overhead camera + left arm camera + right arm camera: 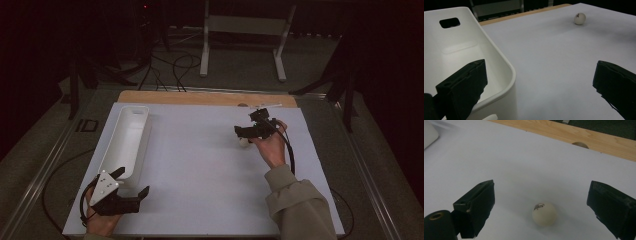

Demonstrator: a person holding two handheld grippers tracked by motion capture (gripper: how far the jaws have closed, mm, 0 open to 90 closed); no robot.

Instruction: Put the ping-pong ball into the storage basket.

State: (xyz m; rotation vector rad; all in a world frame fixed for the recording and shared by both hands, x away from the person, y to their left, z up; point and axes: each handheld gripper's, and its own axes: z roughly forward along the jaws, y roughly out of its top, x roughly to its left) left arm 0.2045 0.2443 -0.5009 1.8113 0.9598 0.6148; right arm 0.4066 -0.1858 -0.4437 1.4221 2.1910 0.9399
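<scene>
Straddling the ball (pixel 544 214) untouched, right claw (pixel 541 202) wide apart; left claw (pixel 536 85) likewise, beside bin (pixel 506 75).

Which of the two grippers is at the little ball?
The right gripper: its open jaws flank the white ball, while the left gripper sits by the white bin.

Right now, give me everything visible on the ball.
The ball is small, round and off-white, smooth and matte like a table tennis ball, with a small dark printed logo on its upper face. It rests on the white table surface on the right half, apart from the white bin at the left. It lies between the wide-open jaws of the right gripper; neither jaw touches it. From the left gripper view it shows far off, alone.
</scene>
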